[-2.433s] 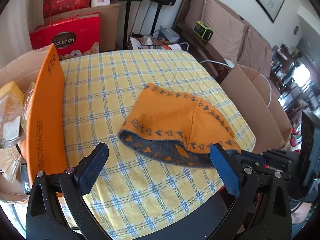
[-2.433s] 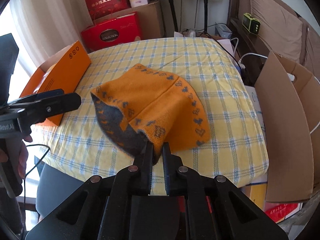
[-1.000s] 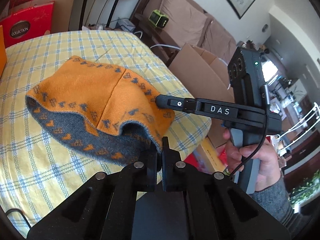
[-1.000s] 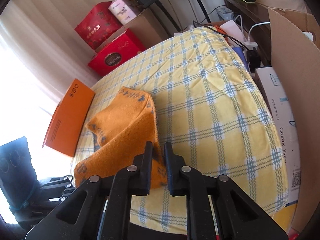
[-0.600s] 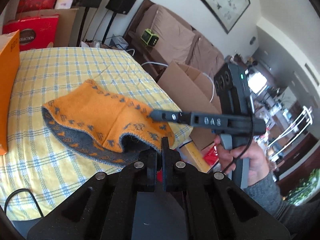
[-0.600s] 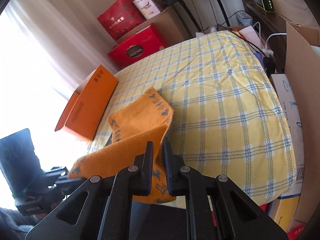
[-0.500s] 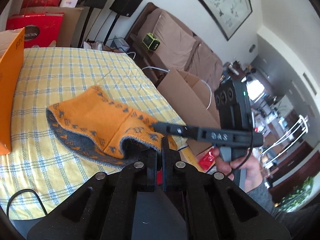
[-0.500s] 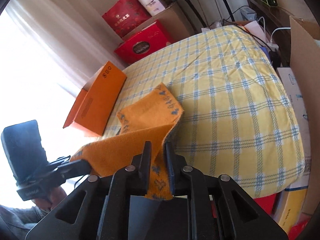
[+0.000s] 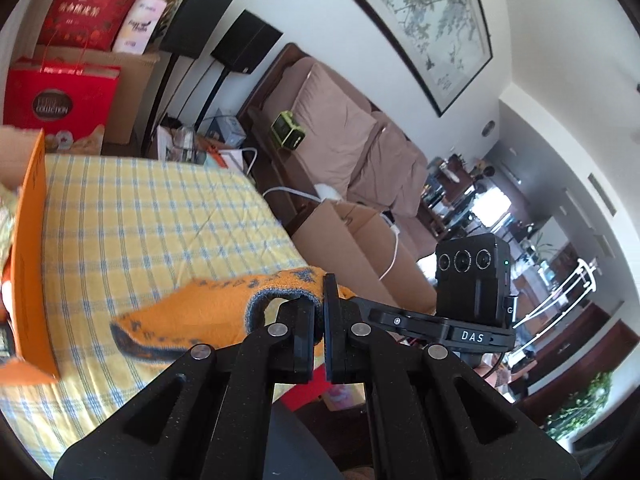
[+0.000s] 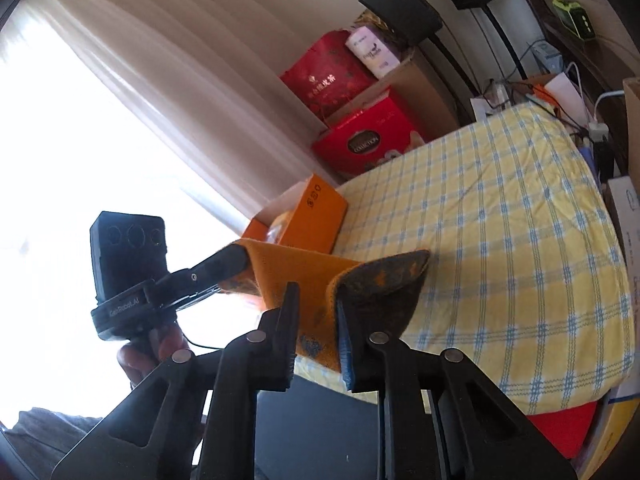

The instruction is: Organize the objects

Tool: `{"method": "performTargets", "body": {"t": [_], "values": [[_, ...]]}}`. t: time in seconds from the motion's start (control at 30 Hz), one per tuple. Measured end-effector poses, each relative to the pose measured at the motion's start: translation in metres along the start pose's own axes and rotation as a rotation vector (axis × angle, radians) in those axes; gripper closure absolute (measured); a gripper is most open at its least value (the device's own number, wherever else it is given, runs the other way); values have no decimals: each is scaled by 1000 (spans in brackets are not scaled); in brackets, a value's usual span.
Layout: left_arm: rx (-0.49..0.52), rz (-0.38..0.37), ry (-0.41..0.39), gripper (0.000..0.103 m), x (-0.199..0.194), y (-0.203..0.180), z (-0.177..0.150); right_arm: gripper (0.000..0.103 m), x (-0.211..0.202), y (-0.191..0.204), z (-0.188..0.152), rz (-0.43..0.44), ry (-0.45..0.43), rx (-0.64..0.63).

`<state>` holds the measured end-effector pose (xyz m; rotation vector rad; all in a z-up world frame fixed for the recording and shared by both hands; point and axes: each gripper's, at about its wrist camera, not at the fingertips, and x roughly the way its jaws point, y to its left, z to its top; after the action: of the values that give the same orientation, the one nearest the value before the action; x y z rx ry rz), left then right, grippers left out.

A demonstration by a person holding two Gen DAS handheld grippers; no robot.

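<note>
At the far left stands the open orange cardboard box (image 9: 30,264), on the counter's yellow-and-blue checked cloth (image 9: 140,216), well left of what we carry; next comes the orange knitted hat with a grey patterned lining (image 9: 192,320), lifted off the cloth and slung between our two tools — only its far tip may touch the surface, and we cannot tell. Our left hand-held gripper (image 9: 323,304) is pinched fully closed on the hat's brim; to its right our right hand-held gripper (image 10: 316,316) has just been narrowing its jaws, with the hat's orange-and-grey edge between them, and the pads (image 10: 343,322) appear to press on that fabric. The hat's long axis runs roughly from one grip to the other, its crown sagging away toward the box side. We judge the box to be the likely destination; the left hand sits nearer it, so that hand would probably lead and the right follow, keeping the brim taut.
</note>
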<state>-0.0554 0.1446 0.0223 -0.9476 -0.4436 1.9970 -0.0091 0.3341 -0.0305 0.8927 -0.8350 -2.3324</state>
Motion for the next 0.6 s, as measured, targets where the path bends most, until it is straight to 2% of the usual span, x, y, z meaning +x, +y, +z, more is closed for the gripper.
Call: {"method": "performTargets", "body": {"t": [0.23, 0.3, 0.37, 0.6], "values": [[-3, -63, -58, 100, -26, -15, 43, 88, -33, 27, 48, 72, -113, 43], [-4, -68, -69, 100, -28, -17, 49, 88, -34, 30, 56, 97, -108, 65], [-4, -74, -82, 100, -27, -18, 55, 88, -34, 33, 61, 87, -102, 69], [-21, -72, -92, 100, -16, -10, 66, 84, -30, 14, 60, 113, -99, 149]]}}
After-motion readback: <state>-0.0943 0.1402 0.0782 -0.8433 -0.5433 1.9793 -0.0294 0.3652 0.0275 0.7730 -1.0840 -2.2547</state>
